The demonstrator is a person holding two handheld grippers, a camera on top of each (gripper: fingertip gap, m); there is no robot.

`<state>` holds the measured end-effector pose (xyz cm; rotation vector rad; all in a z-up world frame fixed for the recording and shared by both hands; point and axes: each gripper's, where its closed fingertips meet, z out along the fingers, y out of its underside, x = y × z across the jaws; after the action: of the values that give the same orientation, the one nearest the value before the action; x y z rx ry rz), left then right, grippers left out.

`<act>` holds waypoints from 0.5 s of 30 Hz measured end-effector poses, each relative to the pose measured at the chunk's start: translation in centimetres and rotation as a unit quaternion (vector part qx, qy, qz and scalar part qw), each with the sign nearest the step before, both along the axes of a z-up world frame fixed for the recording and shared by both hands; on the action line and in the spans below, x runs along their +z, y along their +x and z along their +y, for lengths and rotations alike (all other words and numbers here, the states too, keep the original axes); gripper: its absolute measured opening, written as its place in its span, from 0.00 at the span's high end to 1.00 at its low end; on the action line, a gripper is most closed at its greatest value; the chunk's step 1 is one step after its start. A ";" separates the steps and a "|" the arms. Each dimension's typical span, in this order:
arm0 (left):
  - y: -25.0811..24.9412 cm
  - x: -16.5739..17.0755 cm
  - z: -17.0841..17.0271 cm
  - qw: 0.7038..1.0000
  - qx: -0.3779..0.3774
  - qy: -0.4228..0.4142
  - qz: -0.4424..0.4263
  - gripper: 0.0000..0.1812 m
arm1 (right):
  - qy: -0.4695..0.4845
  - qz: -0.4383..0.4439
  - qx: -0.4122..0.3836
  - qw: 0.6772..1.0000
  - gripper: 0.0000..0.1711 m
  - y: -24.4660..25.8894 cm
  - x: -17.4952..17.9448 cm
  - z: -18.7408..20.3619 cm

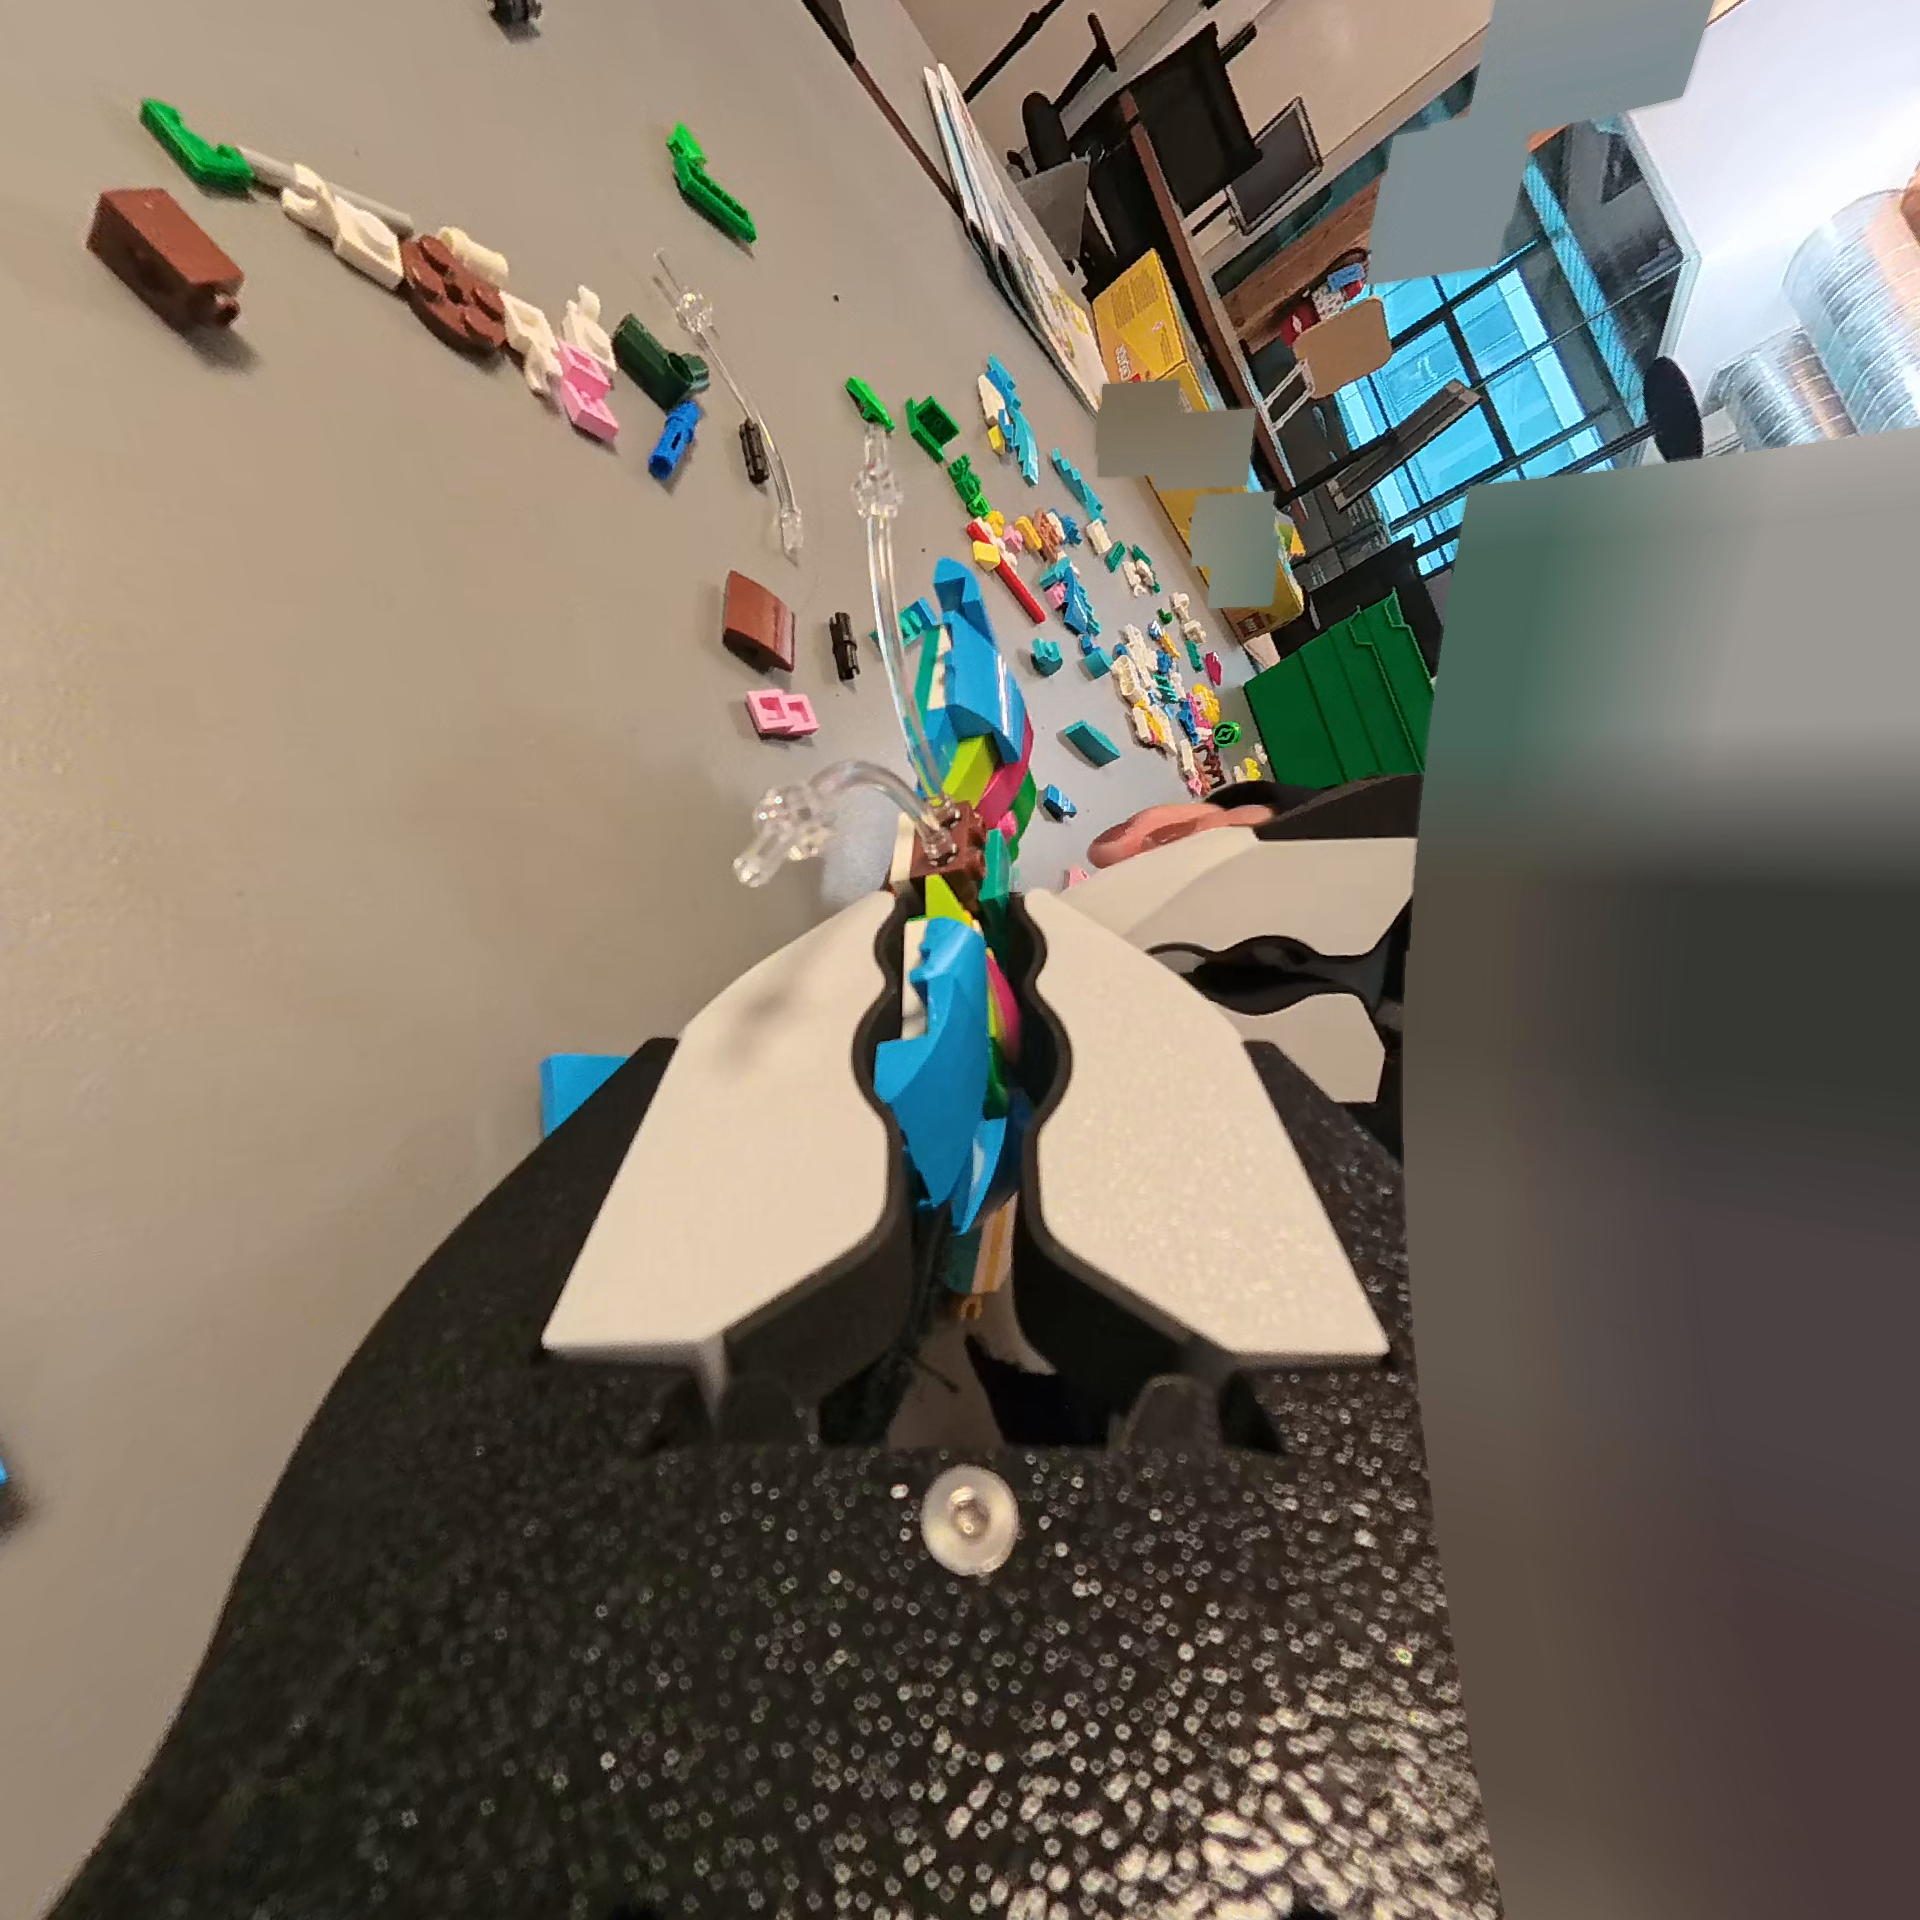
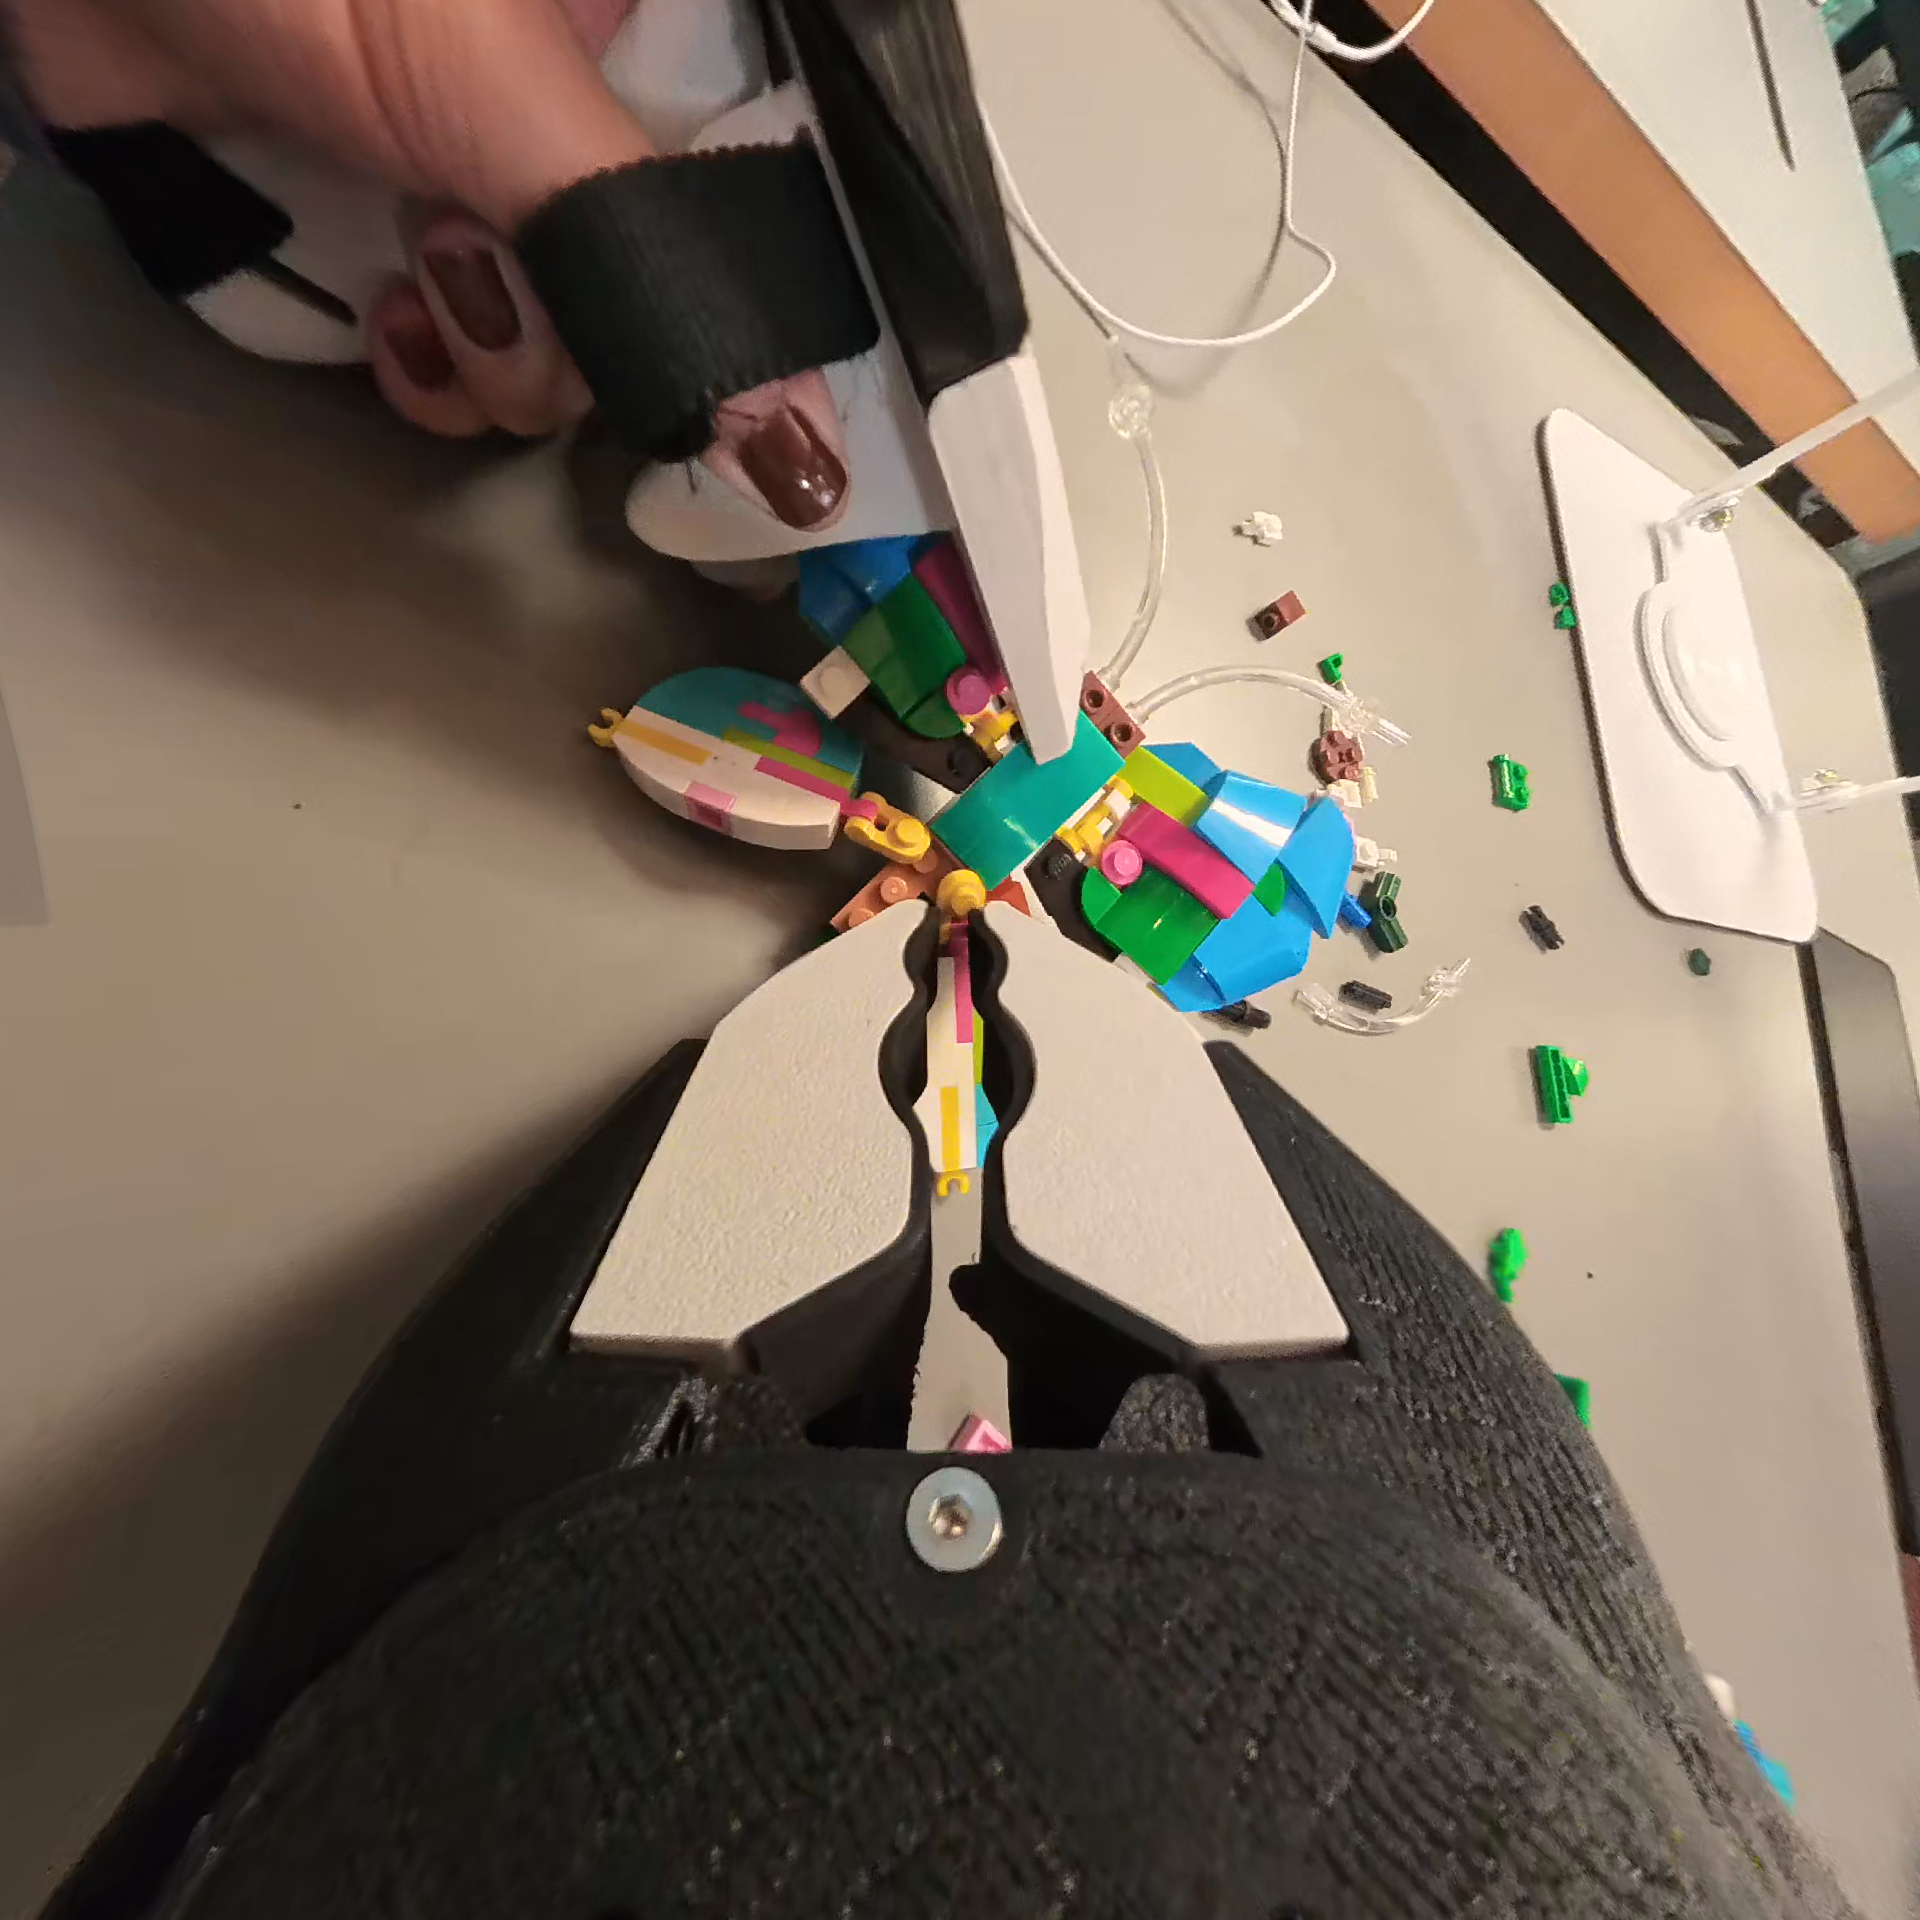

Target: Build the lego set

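My left gripper (image 1: 961, 925) has its jaws clenched on one blue wing of the lego butterfly (image 2: 1049, 810). In the left wrist view the wing is squeezed tight between them, and a small brown brick (image 1: 951, 844) with clear curly feelers (image 1: 805, 816) sticks out past the tips.

My right gripper (image 2: 961, 930) has its jaws clenched on a flat white wing with yellow and pink stripes (image 2: 954, 1060). This wing hangs on a yellow clip (image 2: 961, 891) at the butterfly's tail end. Its twin, the oval white wing (image 2: 732, 764), is already clipped on at the left.

The butterfly is held up between both grippers, just above the grey tabletop (image 2: 312, 935). It has a teal body (image 2: 1023, 805), two blue wings, two pale wings and feelers, so I think most of the building is done.

There is still work left. In the left wrist view, loose pieces lie on the tabletop: a brown brick (image 1: 164, 255), white bits (image 1: 348, 218), green leaves (image 1: 712, 187), pink plates (image 1: 781, 714), and a big colourful pile (image 1: 1101, 613) farther right. I guess these make the stand or the plant.
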<state>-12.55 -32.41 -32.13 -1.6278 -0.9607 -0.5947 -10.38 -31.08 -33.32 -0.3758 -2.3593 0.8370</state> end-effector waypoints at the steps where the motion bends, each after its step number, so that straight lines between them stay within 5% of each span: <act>1: 0.0 0.0 0.0 1.000 0.000 0.000 0.000 0.90 | -0.008 -0.005 -0.002 1.000 0.98 0.0 0.0 0.0; 15: 0.0 0.0 0.0 1.000 -0.002 0.001 -0.001 0.90 | -0.129 -0.095 -0.001 0.987 0.96 0.2 0.2 0.0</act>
<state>-12.50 -32.40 -32.13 -1.6272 -0.9587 -0.5995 -10.22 -31.12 -33.08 -0.5878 -2.4259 1.1545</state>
